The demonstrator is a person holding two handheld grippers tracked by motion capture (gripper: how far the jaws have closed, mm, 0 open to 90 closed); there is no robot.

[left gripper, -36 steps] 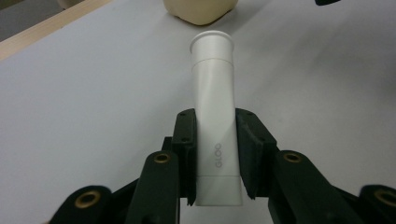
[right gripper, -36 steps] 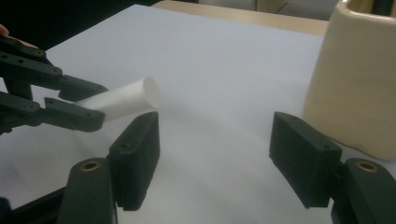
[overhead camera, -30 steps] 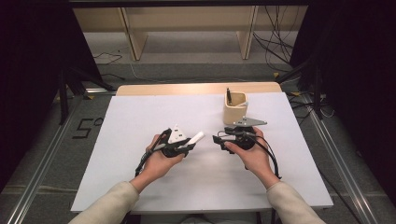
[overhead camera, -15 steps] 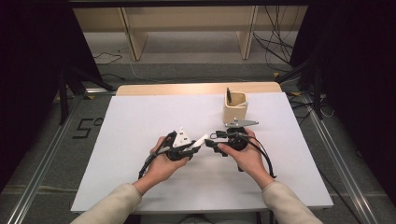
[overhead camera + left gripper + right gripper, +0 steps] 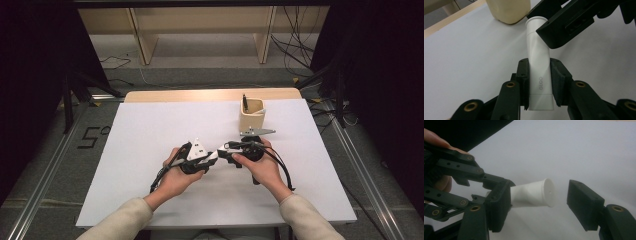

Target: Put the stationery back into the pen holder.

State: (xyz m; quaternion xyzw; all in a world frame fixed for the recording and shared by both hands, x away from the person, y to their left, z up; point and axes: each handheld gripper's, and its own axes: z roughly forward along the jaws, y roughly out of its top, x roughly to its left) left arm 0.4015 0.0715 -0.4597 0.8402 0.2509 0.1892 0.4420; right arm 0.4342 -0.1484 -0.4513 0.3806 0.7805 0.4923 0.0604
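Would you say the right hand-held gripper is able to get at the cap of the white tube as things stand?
Probably yes: the cap sits between the open jaws of the right hand-held gripper, nothing blocking, while the left hand-held gripper clamps the tube's body.

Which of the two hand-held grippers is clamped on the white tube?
The left hand-held gripper: its pads squeeze the white tube. The right hand-held gripper stands open around the cap end, one pad clearly apart.

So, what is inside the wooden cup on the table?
The wooden cup holds a dark, thin stick-like item that pokes up above the rim, and something pale at its right edge. The wall hides their lower parts.
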